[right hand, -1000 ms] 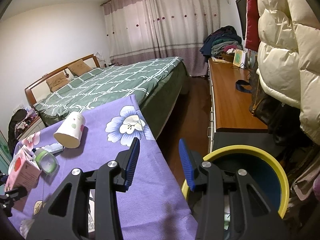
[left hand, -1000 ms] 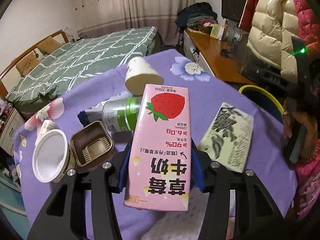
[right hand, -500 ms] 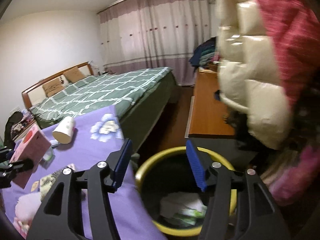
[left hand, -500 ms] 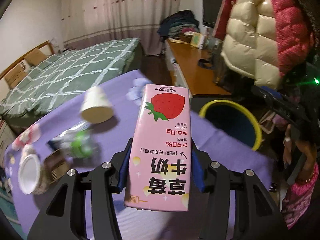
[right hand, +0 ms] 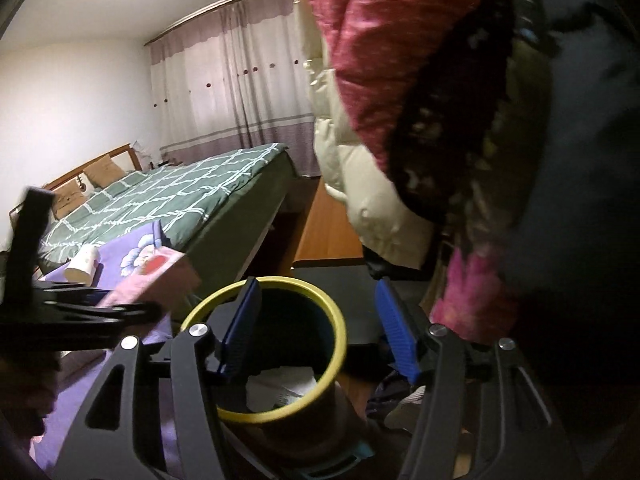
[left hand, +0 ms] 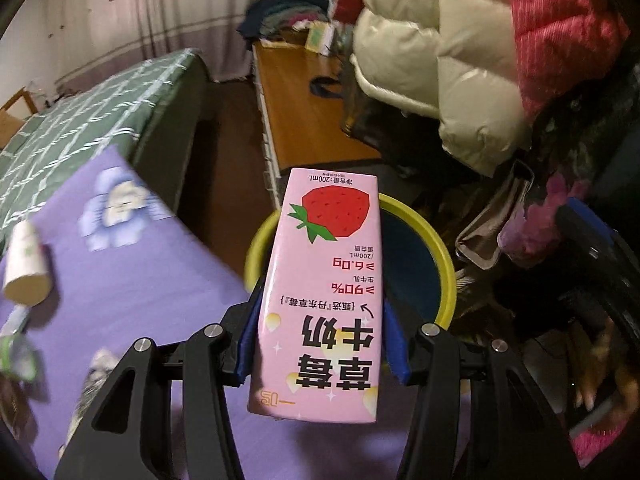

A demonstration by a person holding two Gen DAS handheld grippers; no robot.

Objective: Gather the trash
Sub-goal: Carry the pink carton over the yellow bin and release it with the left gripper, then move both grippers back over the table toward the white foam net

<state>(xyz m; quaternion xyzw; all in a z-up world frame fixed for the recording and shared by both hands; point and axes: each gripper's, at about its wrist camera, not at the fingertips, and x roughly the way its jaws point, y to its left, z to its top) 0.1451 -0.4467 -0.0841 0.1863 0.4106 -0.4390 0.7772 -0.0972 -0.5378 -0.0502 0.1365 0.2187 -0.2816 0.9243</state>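
At the left of the left wrist view, a purple flowered bench (left hand: 132,280) fills the lower frame, a paper cup (left hand: 25,258) lying on it. At centre, the yellow-rimmed trash bin (left hand: 444,264) sits behind the pink strawberry milk carton (left hand: 324,300), gripped by the left claw (left hand: 322,344). In the right wrist view, the right claw (right hand: 318,332) gapes wide above the bin.

I see a pink milk carton (left hand: 320,296) with a red strawberry and dark lettering, blue pads (left hand: 394,344) either side of it, behind the carton a yellow-rimmed bin (left hand: 442,256) with dark blue inside, left of the carton a purple tablecloth (left hand: 132,276) with pale flowers, a white paper cup (left hand: 25,260) on it, a green bedspread (left hand: 92,112) with white checks beyond.
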